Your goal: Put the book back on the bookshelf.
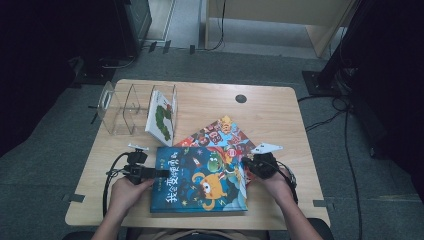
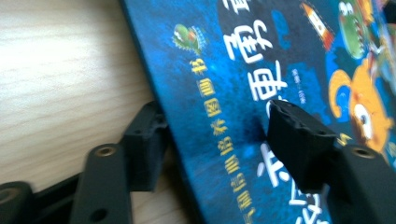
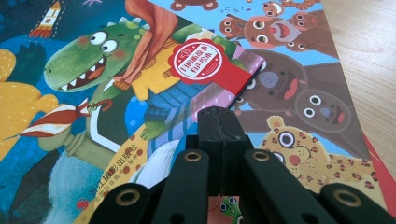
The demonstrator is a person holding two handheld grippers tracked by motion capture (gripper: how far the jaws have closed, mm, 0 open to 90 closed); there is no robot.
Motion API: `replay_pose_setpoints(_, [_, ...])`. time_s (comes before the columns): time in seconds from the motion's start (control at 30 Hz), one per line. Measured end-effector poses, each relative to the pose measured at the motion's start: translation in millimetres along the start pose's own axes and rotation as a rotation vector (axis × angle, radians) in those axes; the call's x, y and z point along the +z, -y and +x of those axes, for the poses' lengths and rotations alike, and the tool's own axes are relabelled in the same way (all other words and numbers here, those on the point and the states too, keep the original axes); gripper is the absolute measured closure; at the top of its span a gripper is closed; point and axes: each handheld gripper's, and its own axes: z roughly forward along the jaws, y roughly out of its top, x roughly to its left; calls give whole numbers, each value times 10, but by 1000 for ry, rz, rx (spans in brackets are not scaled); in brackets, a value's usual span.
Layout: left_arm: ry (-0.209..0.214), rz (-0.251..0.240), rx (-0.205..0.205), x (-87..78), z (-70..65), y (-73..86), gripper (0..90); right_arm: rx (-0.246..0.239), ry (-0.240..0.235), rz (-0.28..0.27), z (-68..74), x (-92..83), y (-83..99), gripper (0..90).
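Observation:
A dark blue picture book (image 1: 200, 185) with an orange monster and a green dinosaur lies flat near the table's front edge. It partly covers a second book (image 1: 220, 132) with bears on its cover. My left gripper (image 1: 160, 173) is at the blue book's left edge. In the left gripper view the left gripper (image 2: 215, 116) is open: one jaw is low beside the blue book (image 2: 224, 70), the other over its cover. My right gripper (image 1: 247, 165) is at the blue book's right edge. In the right gripper view the right gripper (image 3: 218, 116) is shut, over where the blue book (image 3: 70, 93) meets the bear book (image 3: 299, 93).
A clear plastic book rack (image 1: 120, 107) stands at the table's back left, with a white caterpillar book (image 1: 162, 117) upright in its right slot. A dark cable hole (image 1: 241, 98) sits near the back edge. Bare wood (image 1: 280, 120) lies at the back right.

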Motion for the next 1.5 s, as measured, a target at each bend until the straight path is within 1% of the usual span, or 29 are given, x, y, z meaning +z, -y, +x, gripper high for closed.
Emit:
replay_pose_setpoints(0.13, [-11,5,-8,-2,-19,-8,376,3,2,-1,0,0,2,900])
replay_pose_setpoints(0.2, [-24,8,-6,-22,-44,-21,384,6,-2,-2,-3,2,1,900])
replay_pose_setpoints(0.27, [-33,10,11,-55,-73,-37,384,4,-4,-1,-2,1,2,900])
replay_pose_setpoints(0.33, [-40,-1,19,-92,-107,-50,386,6,-4,-2,-3,3,1,900])
replay_pose_setpoints(0.37, [-43,-20,18,-128,-131,-58,392,8,-7,-2,-4,3,1,900])
replay_pose_setpoints(0.43, [-44,-37,23,-196,-168,-71,414,15,-7,-1,-4,3,1,900])
replay_pose_setpoints(0.47, [-46,-49,37,-246,-201,-81,421,12,-9,-2,-4,5,1,900])
replay_pose_setpoints(0.5, [-41,-54,40,-280,-224,-95,424,15,-10,-4,-1,8,1,900])
replay_pose_setpoints(0.53, [-35,-57,42,-313,-248,-110,428,17,-12,-5,3,12,0,900])
replay_pose_setpoints(0.6, [-36,-60,52,-369,-297,-140,435,14,-14,-10,5,18,-1,900])
replay_pose_setpoints(0.63, [-39,-54,65,-406,-333,-169,439,14,-14,-10,6,19,-1,900])
replay_pose_setpoints(0.7, [-36,-46,67,-457,-376,-227,446,14,-12,-9,14,19,0,900])
replay_pose_setpoints(0.77, [-20,-42,72,-533,-424,-321,451,9,-10,-11,17,21,0,900])
replay_pose_setpoints(0.83, [-1,-38,68,-602,-462,-413,463,10,-14,-14,19,28,-2,900])
replay_pose_setpoints(0.87, [0,-35,71,-626,-476,-447,474,2,-16,-15,19,31,-4,900])
replay_pose_setpoints(0.97, [31,-14,68,-707,-517,-580,497,9,-17,-16,31,37,-8,900])
replay_pose_setpoints(1.03, [64,3,42,-746,-527,-648,512,7,-18,-19,33,44,-10,900])
replay_pose_setpoints(1.1, [131,16,14,-792,-505,-706,538,6,-21,-19,26,46,-13,900])
replay_pose_setpoints(1.13, [155,17,6,-816,-505,-729,568,9,-21,-18,28,47,-14,900])
replay_pose_setpoints(1.17, [165,19,2,-828,-514,-747,584,8,-20,-21,31,52,-15,900])
replay_pose_setpoints(1.2, [168,23,0,-840,-549,-775,588,6,-21,-23,34,57,-18,900])
replay_pose_setpoints(1.23, [167,34,18,-841,-586,-798,599,8,-24,-24,42,65,-23,900])
replay_pose_setpoints(1.3, [185,57,23,-827,-660,-840,602,7,-30,-26,57,81,-32,900])
replay_pose_setpoints(1.37, [194,75,46,-819,-730,-876,613,0,-32,-24,72,88,-38,900])
replay_pose_setpoints(1.43, [186,73,51,-818,-777,-909,631,0,-33,-24,77,91,-41,900])
replay_pose_setpoints(1.5, [190,77,52,-815,-796,-940,645,1,-37,-25,75,93,-41,900])
